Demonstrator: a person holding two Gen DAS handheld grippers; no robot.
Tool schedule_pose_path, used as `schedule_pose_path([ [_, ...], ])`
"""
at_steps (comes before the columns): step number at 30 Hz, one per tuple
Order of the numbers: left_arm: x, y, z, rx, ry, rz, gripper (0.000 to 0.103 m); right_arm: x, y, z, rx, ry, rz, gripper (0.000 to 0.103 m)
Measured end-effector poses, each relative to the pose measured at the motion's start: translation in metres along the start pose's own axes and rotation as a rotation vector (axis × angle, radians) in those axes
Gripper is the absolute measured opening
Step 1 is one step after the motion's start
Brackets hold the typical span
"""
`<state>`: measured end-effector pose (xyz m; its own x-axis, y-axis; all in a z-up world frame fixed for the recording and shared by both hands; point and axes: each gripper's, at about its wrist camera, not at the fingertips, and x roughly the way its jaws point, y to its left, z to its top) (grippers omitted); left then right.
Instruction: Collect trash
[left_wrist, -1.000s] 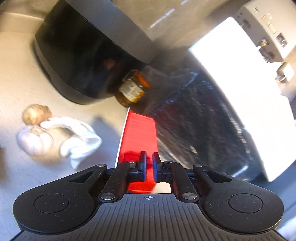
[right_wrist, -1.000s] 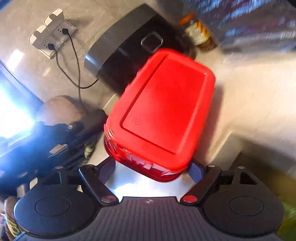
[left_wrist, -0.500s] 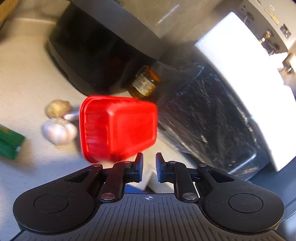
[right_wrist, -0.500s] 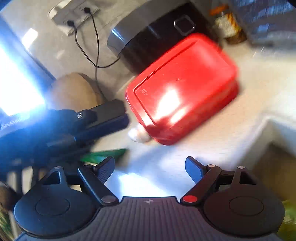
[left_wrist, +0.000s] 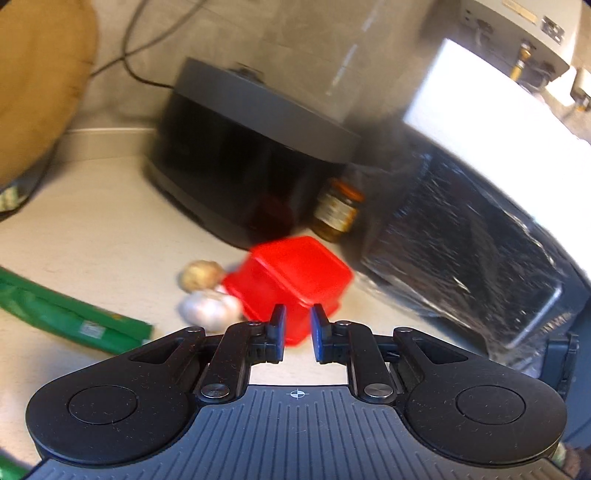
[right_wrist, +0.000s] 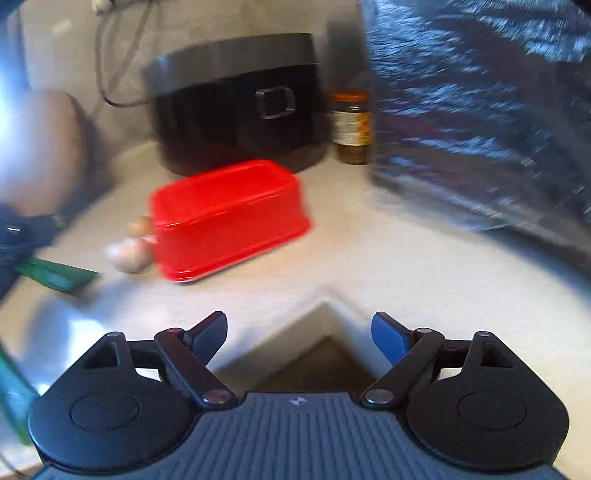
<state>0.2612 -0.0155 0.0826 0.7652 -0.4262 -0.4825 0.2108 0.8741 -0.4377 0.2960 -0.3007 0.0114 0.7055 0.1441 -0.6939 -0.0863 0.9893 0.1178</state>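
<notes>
A red plastic container (left_wrist: 295, 273) (right_wrist: 225, 214) rests upside down on the pale counter, free of both grippers. My left gripper (left_wrist: 298, 325) hovers just in front of it, jaws a small gap apart with nothing between them. My right gripper (right_wrist: 299, 332) is further back above the counter's edge, its jaws wide, still opening and empty. A green wrapper (left_wrist: 66, 317) (right_wrist: 55, 275) lies flat to the left. A garlic bulb (left_wrist: 207, 308) (right_wrist: 127, 251) and a brownish bulb (left_wrist: 199, 275) sit against the container's left side.
A black cooker (left_wrist: 240, 177) (right_wrist: 236, 110) stands behind the container, a jar (left_wrist: 336, 214) (right_wrist: 351, 129) to its right. A bin lined with a black bag (left_wrist: 461, 251) (right_wrist: 480, 110) fills the right. The counter has a notched corner (right_wrist: 325, 350) below my right gripper.
Both grippers let go of the red container; it dropped onto the counter next to the garlic. Both grippers drew back and rose. The left jaws went from shut to slightly apart.
</notes>
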Motion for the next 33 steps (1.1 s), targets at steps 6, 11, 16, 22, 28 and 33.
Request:
schedule_pose_path([
  [6,0.008,0.023,0.005,-0.071,-0.004,0.038,0.017,-0.019,-0.010,0.004,-0.071,-0.064,-0.122,0.101],
  [11,0.019,0.037,0.013,-0.140,-0.034,-0.013,0.017,-0.033,-0.001,0.007,-0.072,-0.130,-0.014,0.103],
  [16,0.027,0.051,0.019,-0.191,-0.032,-0.001,0.017,-0.026,0.042,-0.005,-0.240,-0.237,0.010,0.103],
  [22,0.023,0.066,0.015,-0.191,0.001,0.010,0.017,0.014,0.133,-0.020,-0.657,-0.341,-0.094,0.103],
  [28,0.009,0.067,0.013,-0.100,0.019,0.137,0.017,0.066,0.179,-0.007,-0.870,-0.241,-0.180,0.103],
  [33,0.000,0.073,0.014,-0.081,0.019,0.122,0.017,0.090,0.192,-0.002,-0.967,-0.246,-0.355,0.102],
])
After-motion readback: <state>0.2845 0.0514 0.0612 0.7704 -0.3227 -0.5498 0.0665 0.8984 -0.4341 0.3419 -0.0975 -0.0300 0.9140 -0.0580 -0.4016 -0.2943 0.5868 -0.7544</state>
